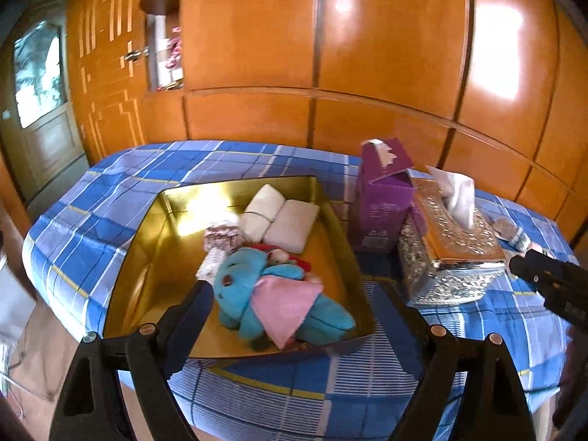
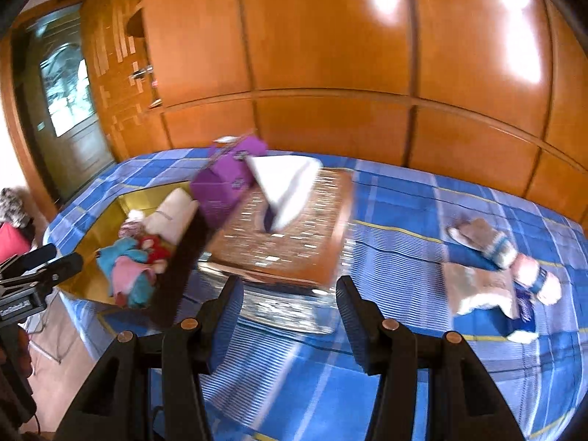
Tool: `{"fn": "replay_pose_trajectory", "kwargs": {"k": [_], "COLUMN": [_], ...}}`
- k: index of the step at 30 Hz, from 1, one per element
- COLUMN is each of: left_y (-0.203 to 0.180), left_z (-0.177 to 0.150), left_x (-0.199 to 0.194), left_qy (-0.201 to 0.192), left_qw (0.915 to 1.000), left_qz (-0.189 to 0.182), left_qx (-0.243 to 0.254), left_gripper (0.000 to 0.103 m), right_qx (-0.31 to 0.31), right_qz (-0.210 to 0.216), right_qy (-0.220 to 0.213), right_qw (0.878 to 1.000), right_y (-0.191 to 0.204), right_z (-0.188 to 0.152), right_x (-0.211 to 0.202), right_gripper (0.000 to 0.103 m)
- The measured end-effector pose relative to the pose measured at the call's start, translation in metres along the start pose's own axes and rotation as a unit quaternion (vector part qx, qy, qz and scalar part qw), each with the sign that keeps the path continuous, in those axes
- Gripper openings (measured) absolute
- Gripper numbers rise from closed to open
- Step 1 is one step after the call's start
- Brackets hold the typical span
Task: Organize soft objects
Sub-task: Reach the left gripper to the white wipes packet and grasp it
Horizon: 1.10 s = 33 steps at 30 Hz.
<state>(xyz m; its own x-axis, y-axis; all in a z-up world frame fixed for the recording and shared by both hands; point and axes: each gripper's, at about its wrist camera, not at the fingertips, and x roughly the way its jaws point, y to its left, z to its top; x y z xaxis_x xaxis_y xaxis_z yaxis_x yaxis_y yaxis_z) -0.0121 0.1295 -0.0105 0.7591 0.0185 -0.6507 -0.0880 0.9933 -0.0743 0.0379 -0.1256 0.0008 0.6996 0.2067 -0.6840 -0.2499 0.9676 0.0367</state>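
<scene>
Soft objects were found in two places on the checked blue bedcover [image 2: 397, 397]. At the left, a gold tray [image 1: 147, 242] held a pair of white cushions [image 1: 281, 217], a small patterned bundle [image 1: 220, 237], a blue plush toy [image 1: 239, 286] and a pink cloth [image 1: 284, 307] draped over the toy. The left gripper [image 1: 290, 305] was held just above the near edge of the tray, its jaws spread wide with nothing between them. To the right of the tray, a purple carton [image 1: 382, 202] and a shiny tissue box [image 1: 452, 253] were seen touching each other. Further right, well apart from the tray, a pile of socks [image 2: 496, 268] and other small fabric pieces lay loose on the cover; they were blurred, and a count could not be made. The right gripper [image 2: 290, 316] was held near the tissue box, its jaws likewise spread and empty.

The step in hand was judged to be the collection of the loose socks by the right gripper. For this to be done well, the tissue box should be passed on its right, the jaws should be lowered over one piece at its thickest fold, and the bedcover should not be pinched with it. A free spot in the tray should be chosen so that the pink cloth is not dragged off.
</scene>
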Motion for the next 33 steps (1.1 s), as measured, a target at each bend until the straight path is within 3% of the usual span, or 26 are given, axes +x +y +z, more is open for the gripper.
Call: {"fn": "replay_pose_trajectory", "kwargs": {"k": [10, 17, 24, 30, 33], "left_y": [-0.05, -0.108, -0.194, -0.279, -0.319], "left_z": [0.013, 0.029, 0.033, 0.016, 0.009], "left_x": [-0.007, -0.02, -0.018, 0.016, 0.04], "left_qy": [-0.014, -0.034, -0.019, 0.031, 0.057], "left_qw": [0.9971, 0.9841, 0.9564, 0.9234, 0.9051], "left_qz": [-0.037, -0.113, -0.179, -0.214, -0.229], "left_qx": [0.065, 0.133, 0.23, 0.317, 0.354], "left_gripper": [0.089, 0.089, 0.089, 0.089, 0.089], "right_qx": [0.064, 0.129, 0.198, 0.262, 0.272], "right_qz": [-0.062, -0.129, -0.195, -0.189, -0.179], "right_qy": [0.0, 0.025, 0.044, 0.039, 0.04], "right_qw": [0.996, 0.983, 0.96, 0.945, 0.945], "right_y": [-0.072, -0.139, -0.206, -0.234, -0.236], "right_z": [-0.018, -0.048, -0.097, -0.119, -0.122], "right_x": [-0.02, -0.04, -0.061, -0.066, -0.066], "right_gripper": [0.053, 0.053, 0.053, 0.053, 0.053]}}
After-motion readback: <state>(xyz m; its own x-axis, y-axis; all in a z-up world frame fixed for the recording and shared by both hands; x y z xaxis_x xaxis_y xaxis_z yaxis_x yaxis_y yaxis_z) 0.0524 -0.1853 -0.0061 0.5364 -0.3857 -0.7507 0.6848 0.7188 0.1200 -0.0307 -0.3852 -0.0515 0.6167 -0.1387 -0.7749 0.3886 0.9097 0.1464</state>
